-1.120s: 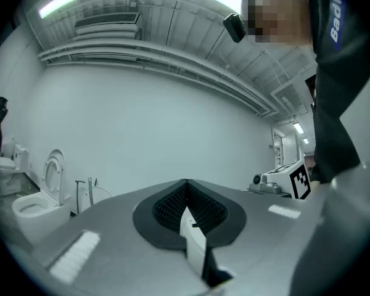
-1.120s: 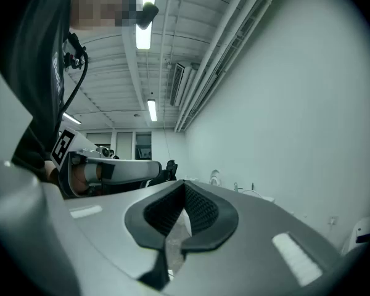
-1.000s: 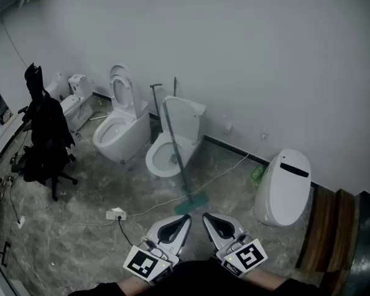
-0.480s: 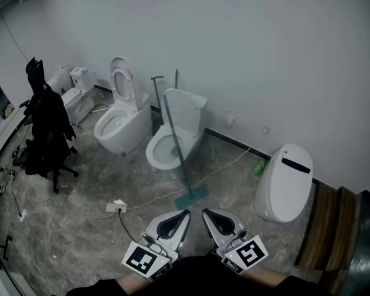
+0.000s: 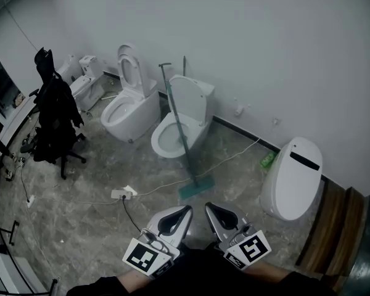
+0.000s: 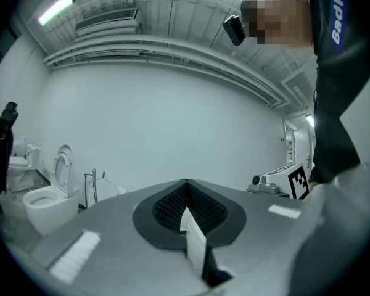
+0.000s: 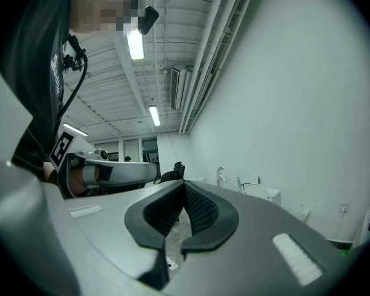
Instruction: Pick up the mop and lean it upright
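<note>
Marbled floor [image 5: 80,227] is bearing the mop [image 5: 196,190] just ahead, handle slanting up-left against a toilet [image 5: 194,97]; left gripper [image 5: 186,210] and right gripper [image 5: 209,207], about equally near, are holding their jaws pressed together, empty.

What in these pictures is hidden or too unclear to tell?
- Mop: head view cannot settle whether its handle touches the toilet or only crosses it.
- Mop's lower end: left gripper view, hidden behind the left claw.
- Green bottle: head view, label too small.
- Black chair: head view, too dark to tell what hangs on it.
</note>
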`<state>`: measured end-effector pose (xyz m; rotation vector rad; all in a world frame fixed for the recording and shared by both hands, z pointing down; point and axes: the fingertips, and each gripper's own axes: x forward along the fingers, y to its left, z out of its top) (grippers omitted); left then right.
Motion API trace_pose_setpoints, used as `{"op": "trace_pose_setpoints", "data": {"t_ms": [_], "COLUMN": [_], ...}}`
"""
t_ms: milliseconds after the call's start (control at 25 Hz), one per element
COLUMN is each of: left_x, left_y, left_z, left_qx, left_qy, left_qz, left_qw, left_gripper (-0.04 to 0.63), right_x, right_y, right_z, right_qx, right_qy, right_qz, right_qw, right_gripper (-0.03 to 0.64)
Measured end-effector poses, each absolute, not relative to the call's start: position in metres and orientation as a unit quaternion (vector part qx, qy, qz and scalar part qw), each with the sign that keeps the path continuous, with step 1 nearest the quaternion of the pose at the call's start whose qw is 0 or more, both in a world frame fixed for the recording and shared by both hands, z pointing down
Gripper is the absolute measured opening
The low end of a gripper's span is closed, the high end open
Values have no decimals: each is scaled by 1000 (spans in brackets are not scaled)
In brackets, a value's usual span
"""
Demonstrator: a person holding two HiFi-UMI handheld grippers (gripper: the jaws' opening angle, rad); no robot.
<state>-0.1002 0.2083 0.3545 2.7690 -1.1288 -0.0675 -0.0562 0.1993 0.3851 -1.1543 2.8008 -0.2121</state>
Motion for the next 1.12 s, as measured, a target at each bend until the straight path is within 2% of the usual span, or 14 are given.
{"op": "trace_pose_setpoints", "data": {"t_ms": [360, 640, 920, 1120], "left_x": [-101, -128, -182, -232], "left_y": [179, 102, -11, -86], "left_z": [361, 368, 365, 366], "left_qx": [920, 925, 933, 933], "left_qy": [-383, -369, -351, -350], "left_qz": [-29, -44, -41, -38], "left_qw": [80, 81, 65, 78], "left_gripper": [11, 11, 11, 11], "right_x": [-60, -81, -128, -170], "right_y": [168, 91, -26, -97], "right_z": [394, 401, 404, 406], "right_qx": [-363, -381, -415, -434], "right_qy": [928, 922, 907, 897], "right_qz": [-74, -65, -76, -84], "right_qw": [41, 26, 17, 5], "right_gripper": [5, 5, 5, 5]}}
